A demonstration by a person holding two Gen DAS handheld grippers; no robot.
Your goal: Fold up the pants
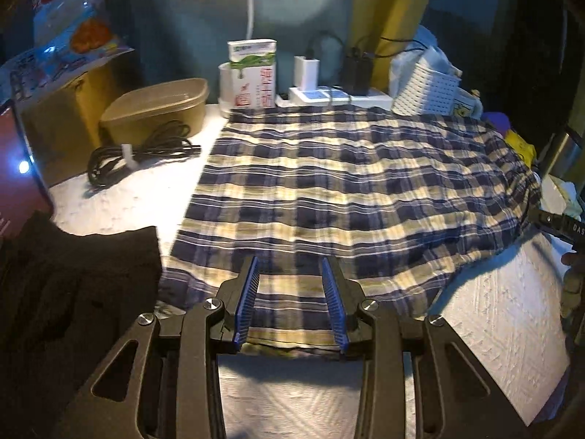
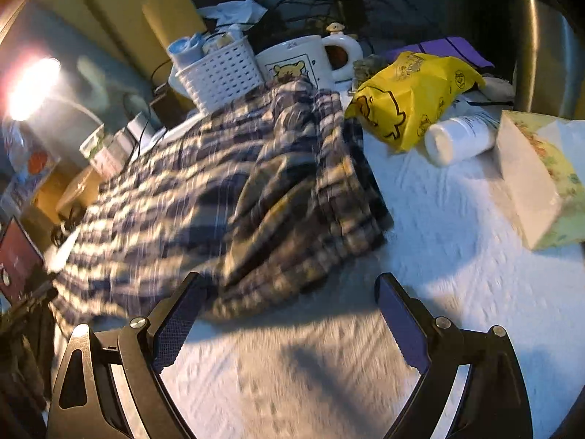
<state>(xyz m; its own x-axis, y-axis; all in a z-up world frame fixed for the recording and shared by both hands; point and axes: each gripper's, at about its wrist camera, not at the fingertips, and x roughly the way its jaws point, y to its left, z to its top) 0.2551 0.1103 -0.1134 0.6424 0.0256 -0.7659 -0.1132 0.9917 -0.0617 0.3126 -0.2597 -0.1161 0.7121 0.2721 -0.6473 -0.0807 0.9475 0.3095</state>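
Blue, cream and white plaid pants (image 1: 347, 190) lie spread across the white textured table cover (image 1: 493, 311). My left gripper (image 1: 291, 267) is open, its blue pads either side of the pants' near edge, just above the cloth. In the right wrist view the pants (image 2: 219, 197) lie bunched with folds toward the right end. My right gripper (image 2: 289, 292) is wide open and empty, its left finger (image 2: 179, 311) close to the pants' near edge, the right finger over bare cover.
A dark garment (image 1: 73, 292) lies near left. A coiled black cable (image 1: 139, 153), tan container (image 1: 157, 109), tissue pack (image 1: 252, 73) and power strip (image 1: 329, 95) stand behind. A white basket (image 2: 219, 73), mug (image 2: 303, 62), yellow bag (image 2: 409, 98), white bottle (image 2: 457, 139) and tissue box (image 2: 541, 183) sit on the right.
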